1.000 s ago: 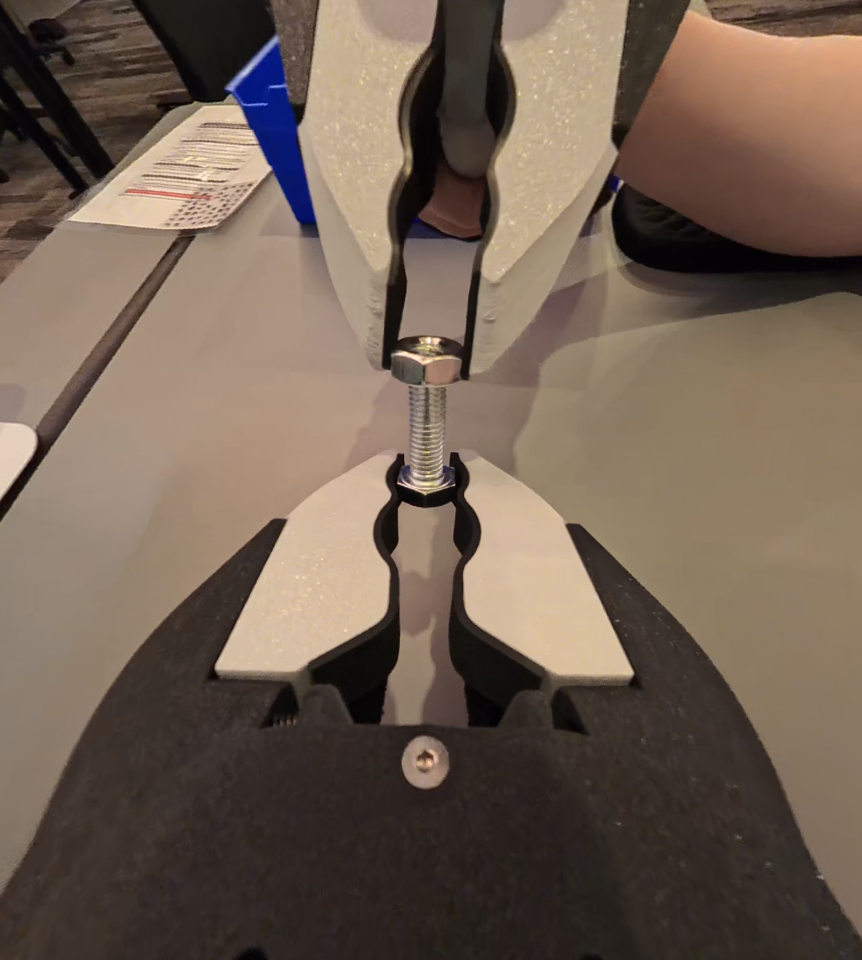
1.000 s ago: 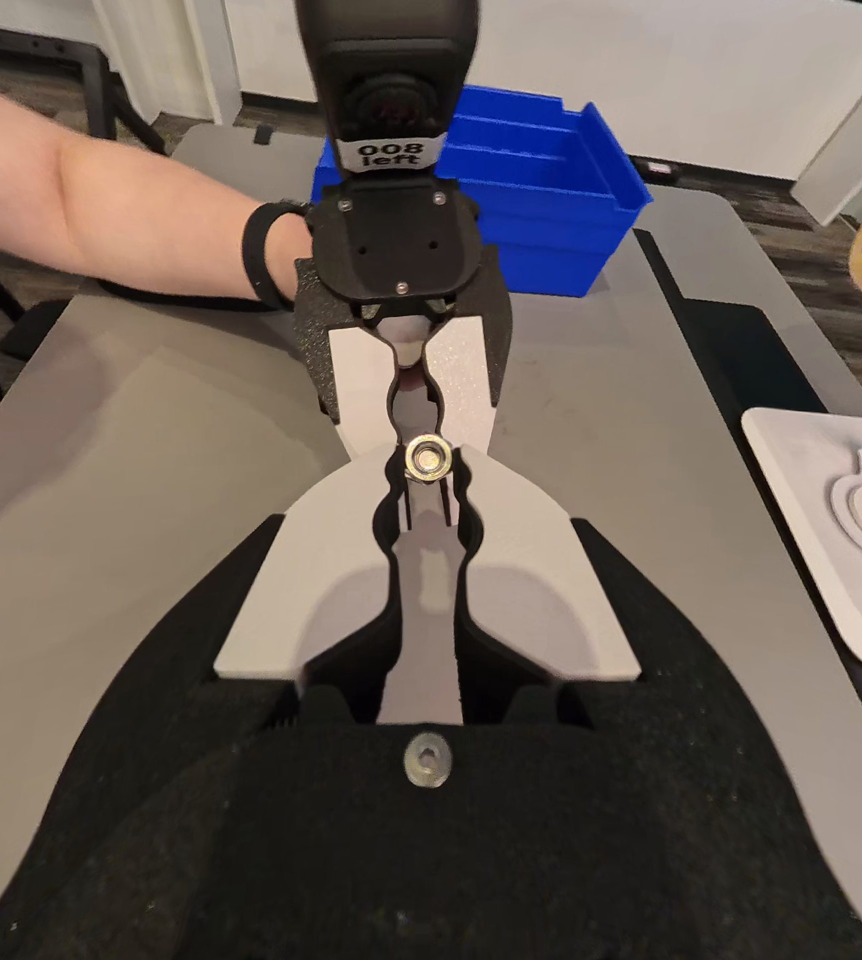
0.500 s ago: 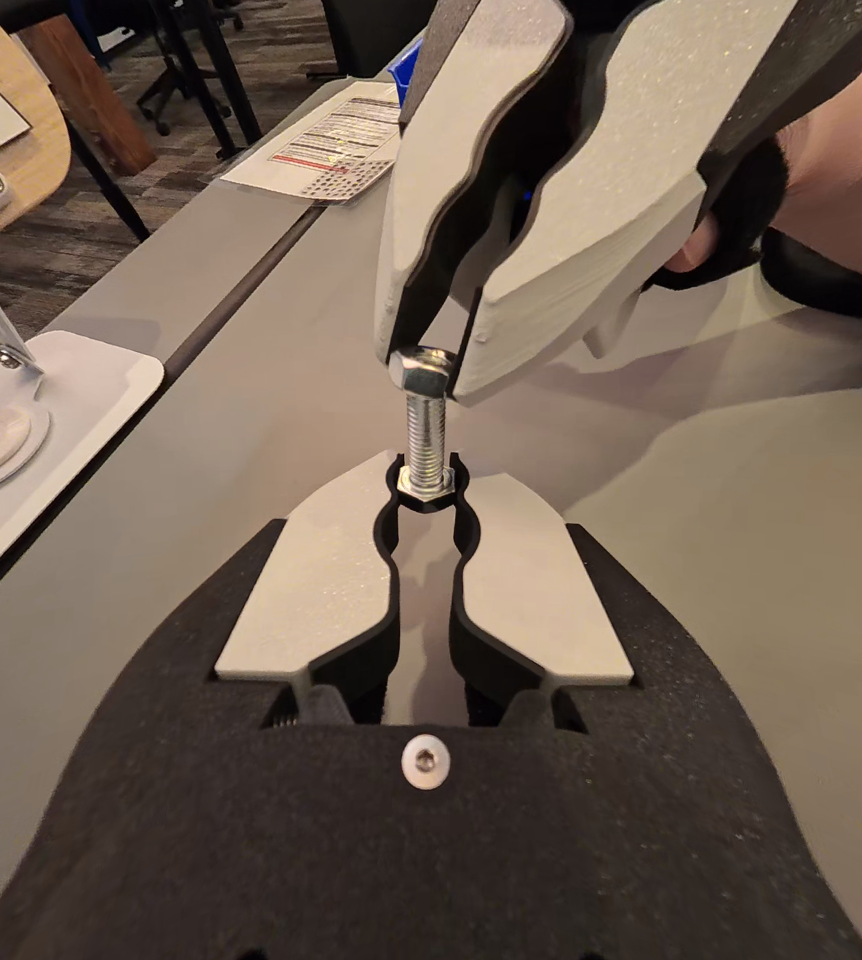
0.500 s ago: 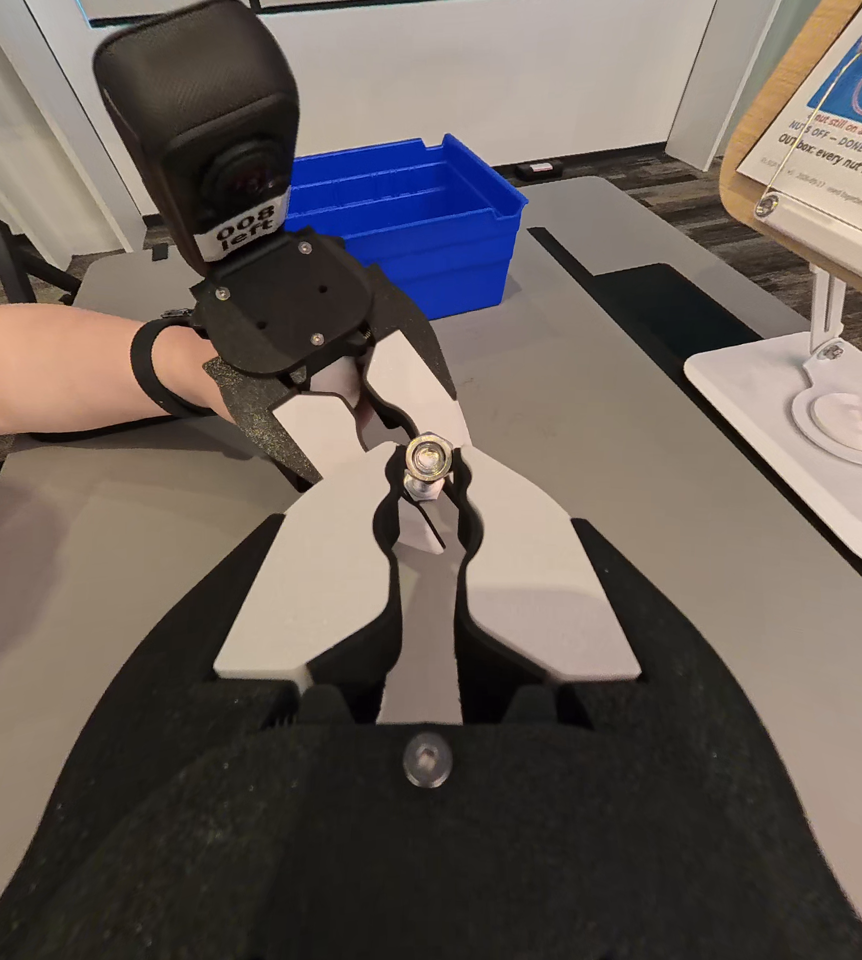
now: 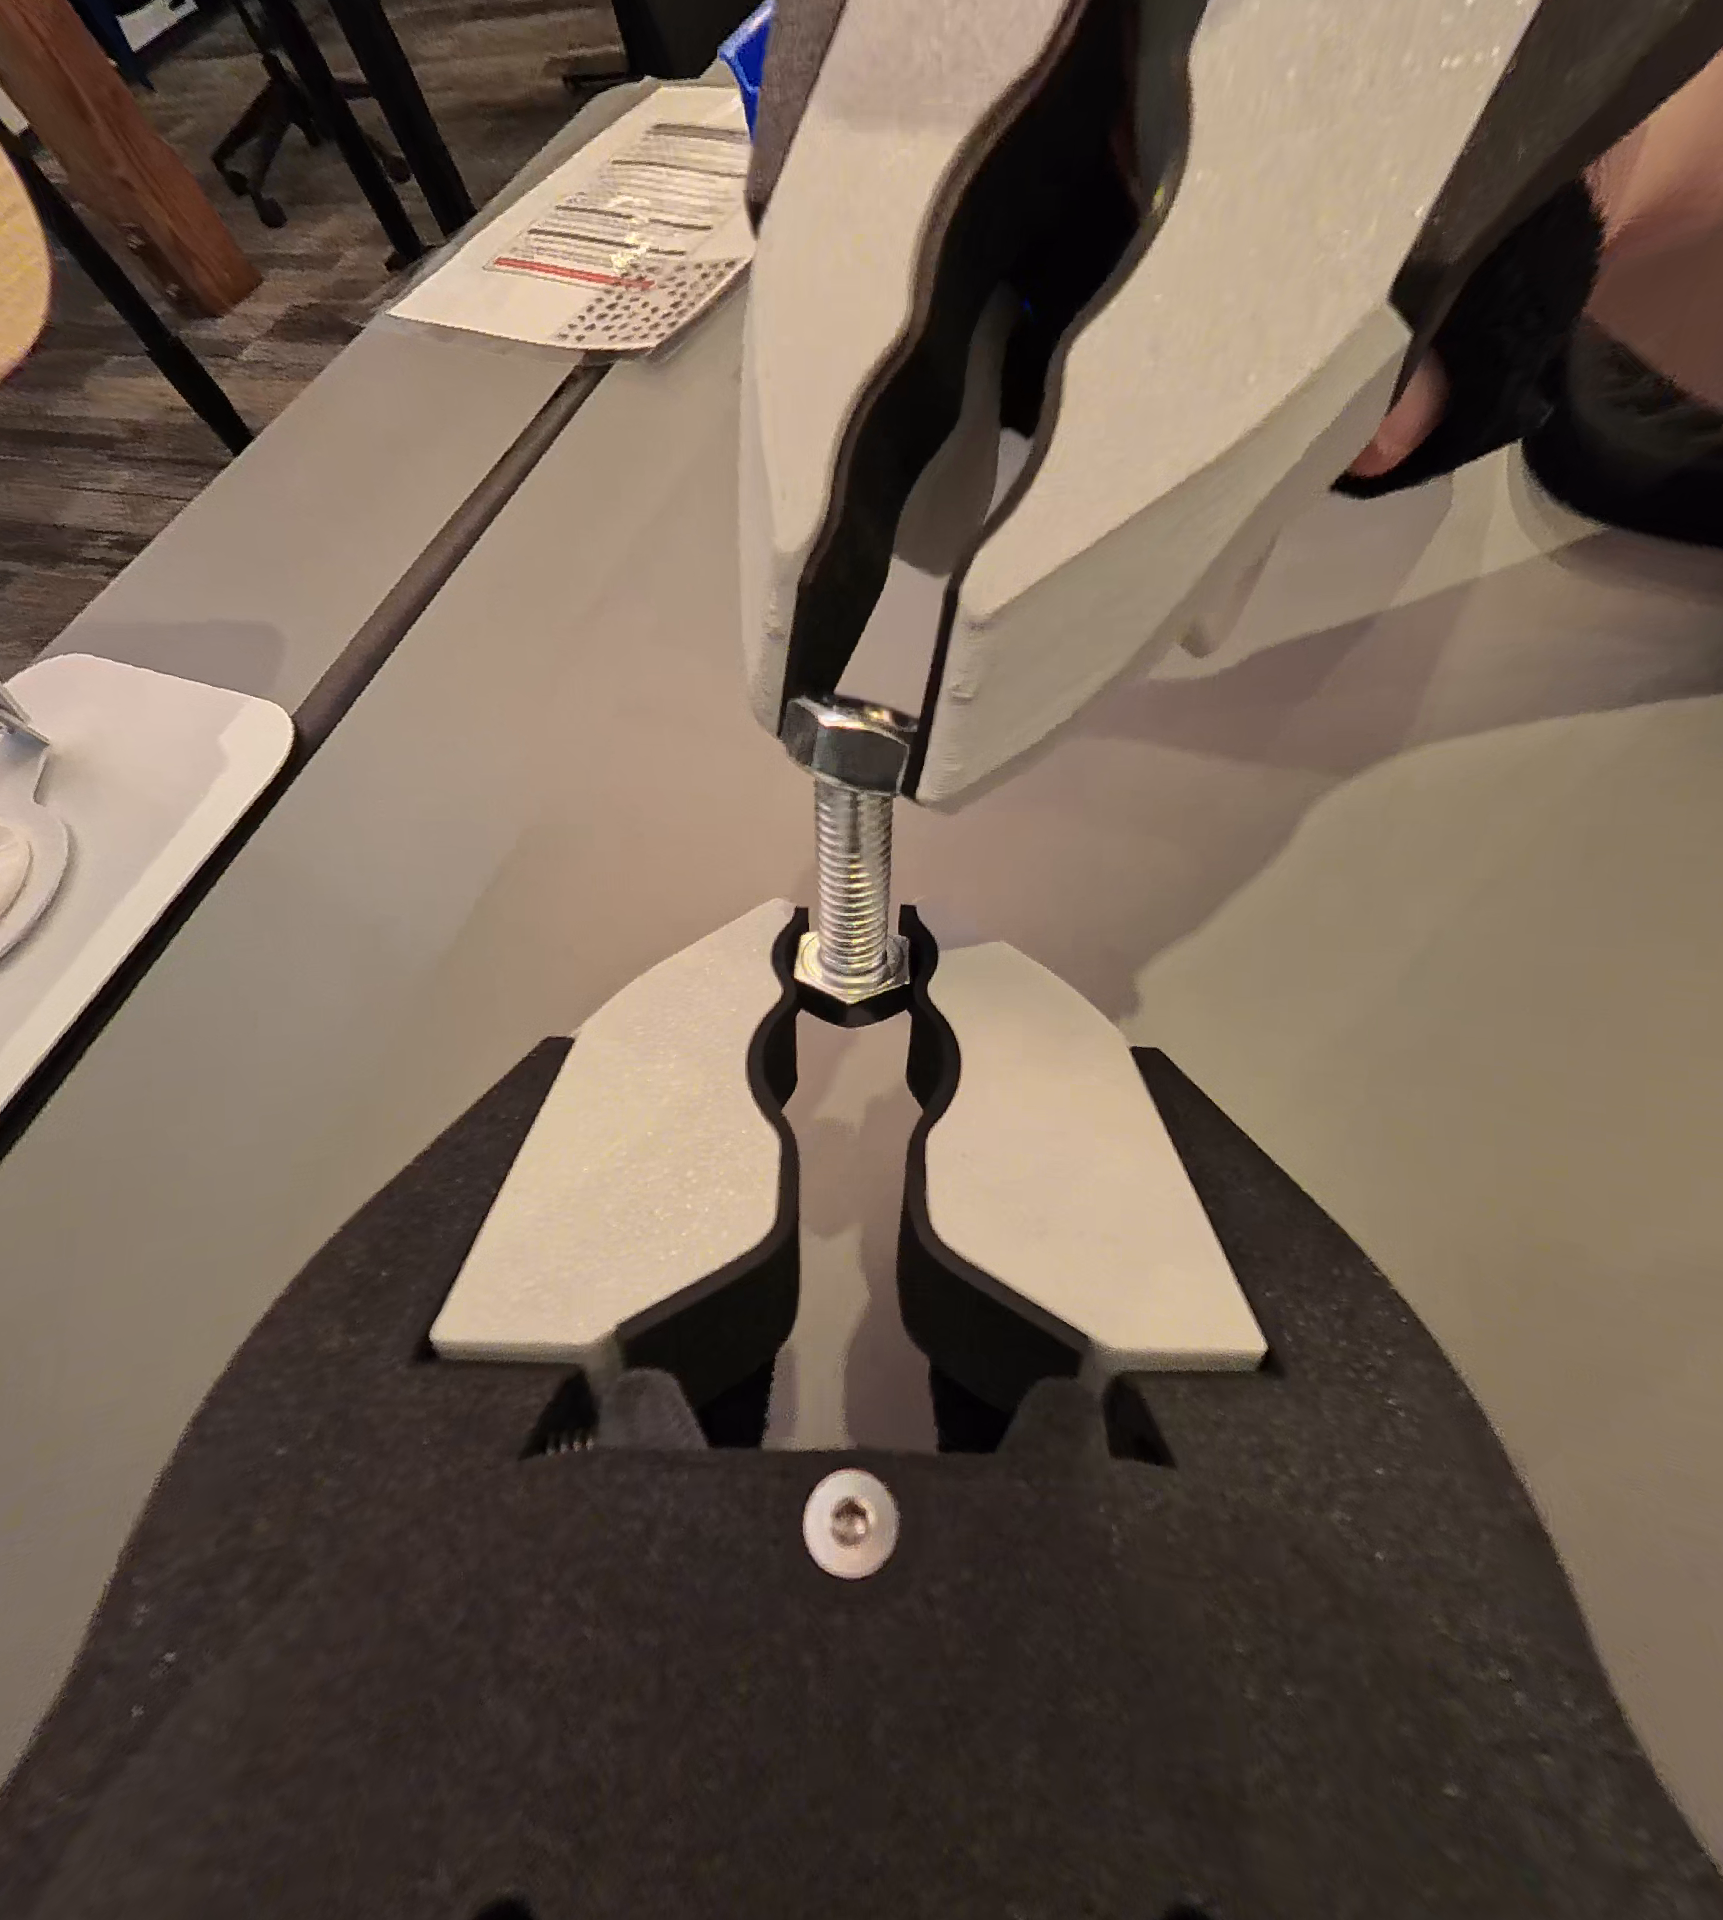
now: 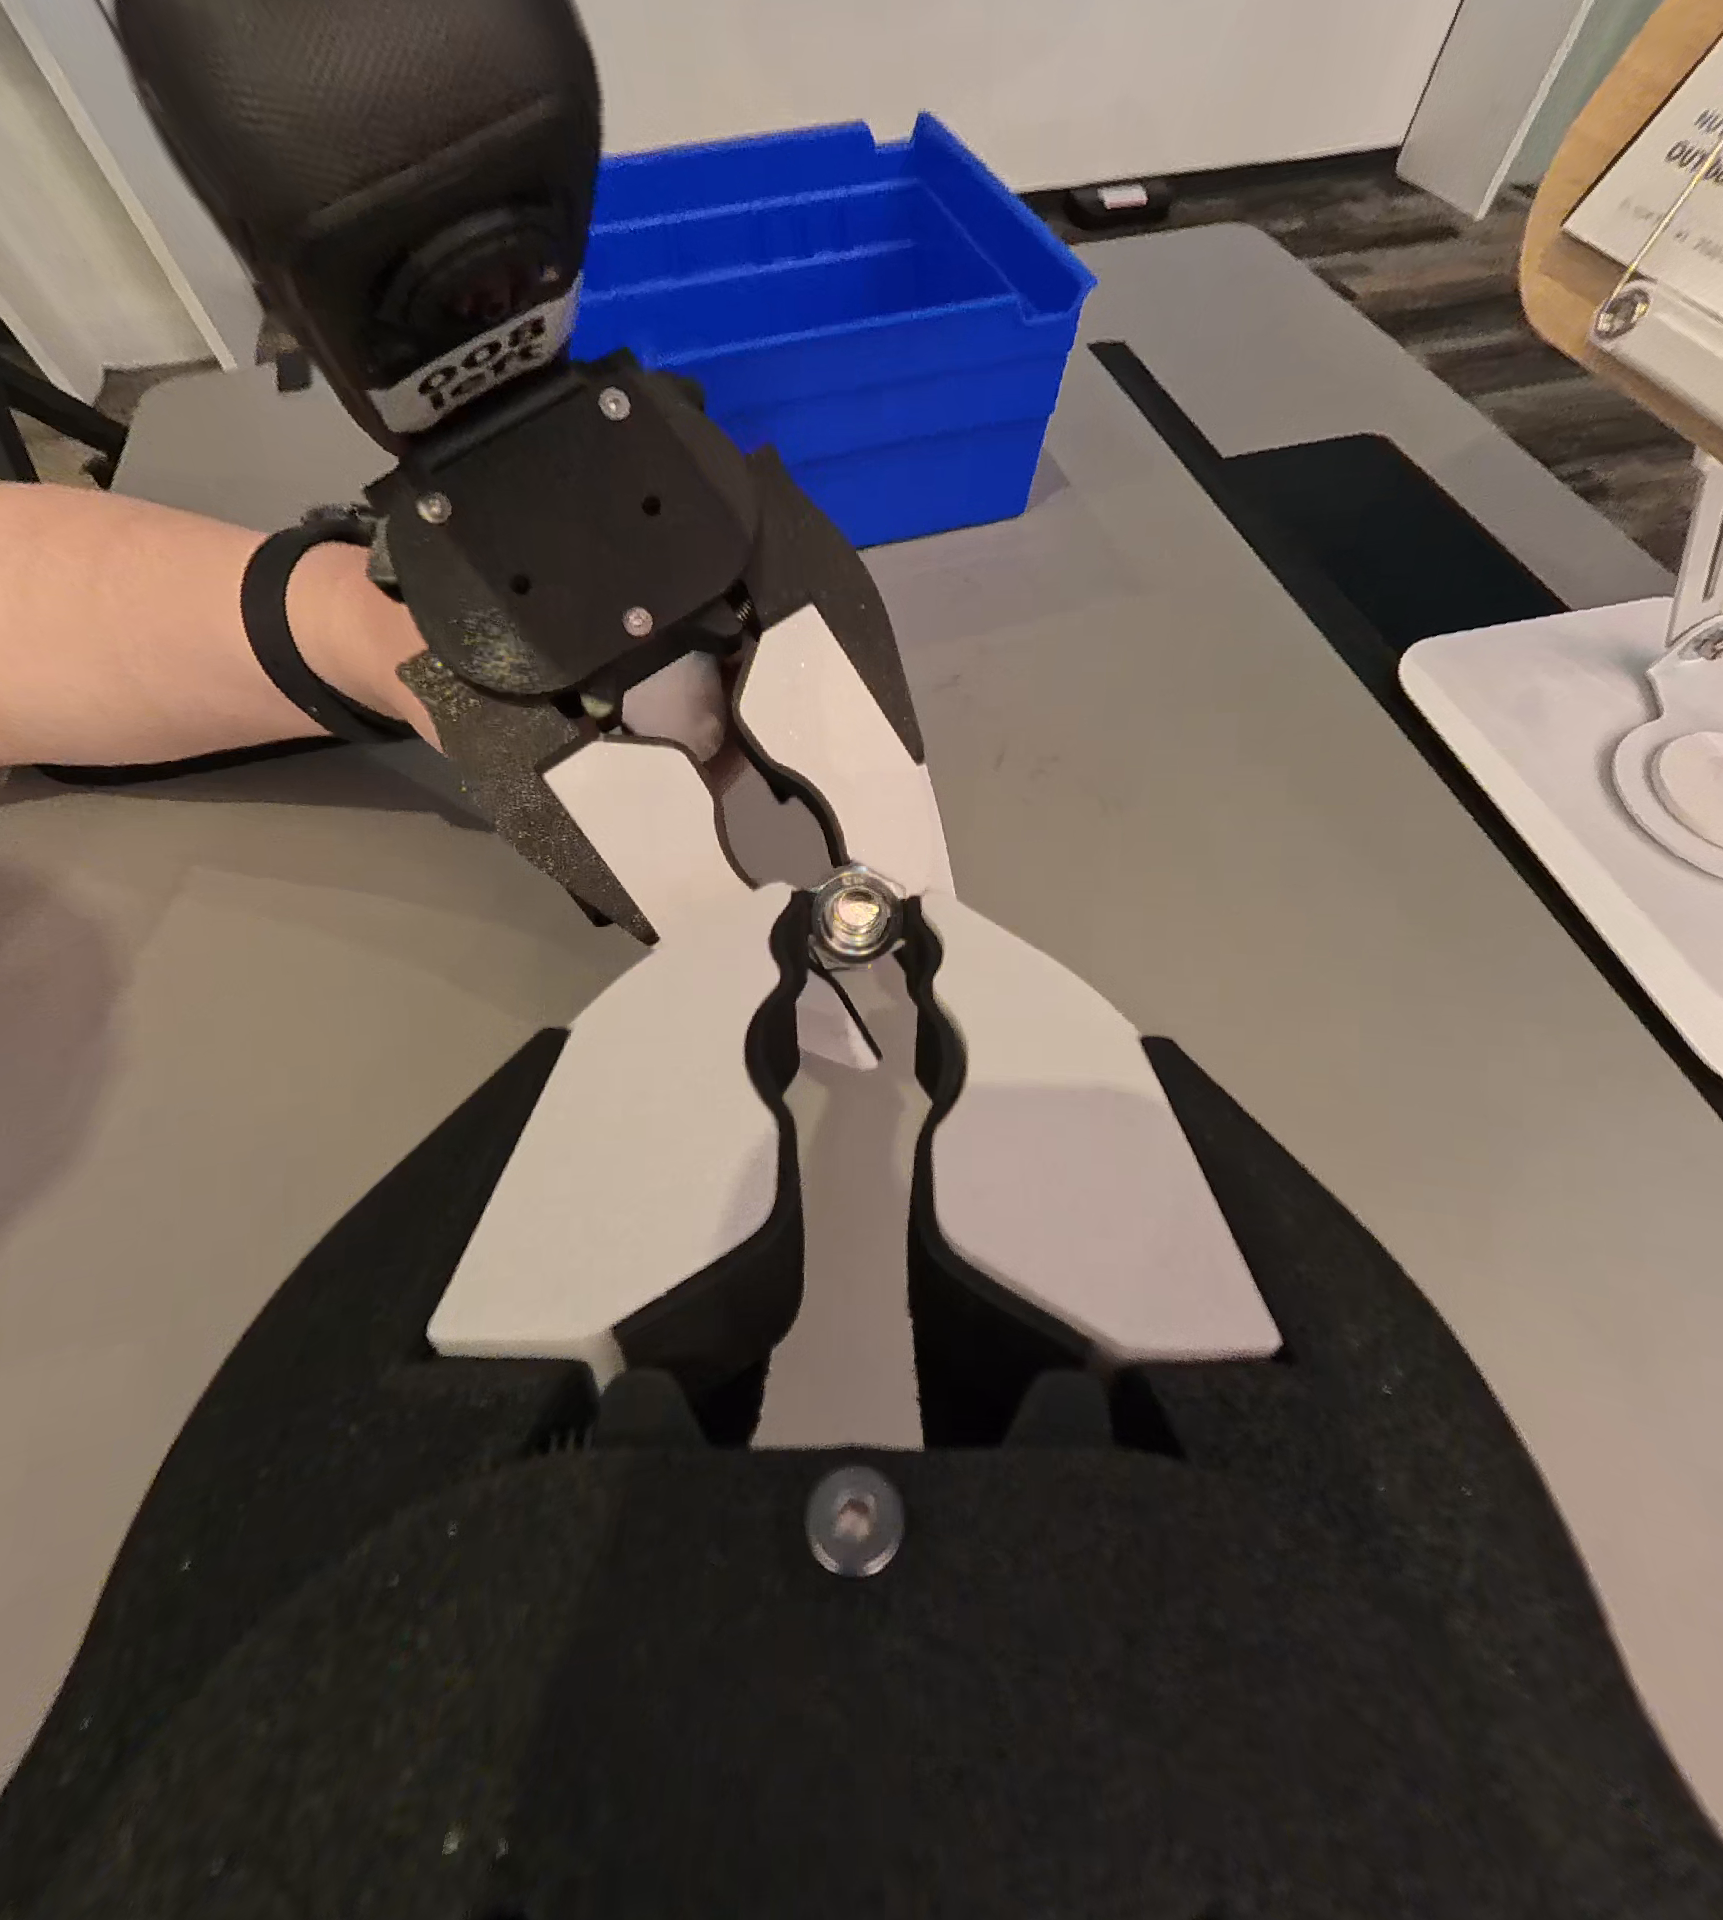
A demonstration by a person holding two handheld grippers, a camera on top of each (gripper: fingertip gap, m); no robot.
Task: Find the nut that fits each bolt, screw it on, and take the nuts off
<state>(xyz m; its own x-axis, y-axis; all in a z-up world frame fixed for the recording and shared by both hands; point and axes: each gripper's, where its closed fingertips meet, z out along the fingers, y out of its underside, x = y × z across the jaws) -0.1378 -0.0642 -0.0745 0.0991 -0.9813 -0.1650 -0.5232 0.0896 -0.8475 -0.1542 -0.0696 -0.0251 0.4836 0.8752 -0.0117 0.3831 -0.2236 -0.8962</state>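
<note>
The left gripper (image 5: 852, 961), with two white fingers on a black textured body, is closed almost fully on a small silver hexagonal nut (image 5: 852, 971), pinched in the notch at the fingertips. A shiny silver threaded bolt (image 5: 849, 883) rises out of the nut, pointing away from the fingers, and its hexagonal head (image 5: 849, 740) is clamped between the tips of the right gripper (image 5: 852, 743), which comes in from beyond and above, tilted to the right. Only a narrow gap, the width of the bolt head, separates those two white fingers. Behind that gripper, a person's hand (image 5: 1397, 436) in a black fingerless glove holds the handle.

In the right wrist view, the right gripper (image 6: 852, 920) looks down the bolt's axis (so the bolt head (image 6: 852, 914) shows end-on as a round silver disc between the fingertips). The left gripper (image 6: 841, 894) meets it from the upper left, leaning diagonally, with a black camera housing above it and a bare forearm (image 6: 88, 623) wearing a black wristband (image 6: 270, 634) behind.

Below both grippers lies a plain grey tabletop (image 6: 1200, 831). Beyond the fingertips stands an open blue plastic bin (image 6: 836, 312); to the right of them sits the white base of a stand (image 6: 1615, 831).
</note>
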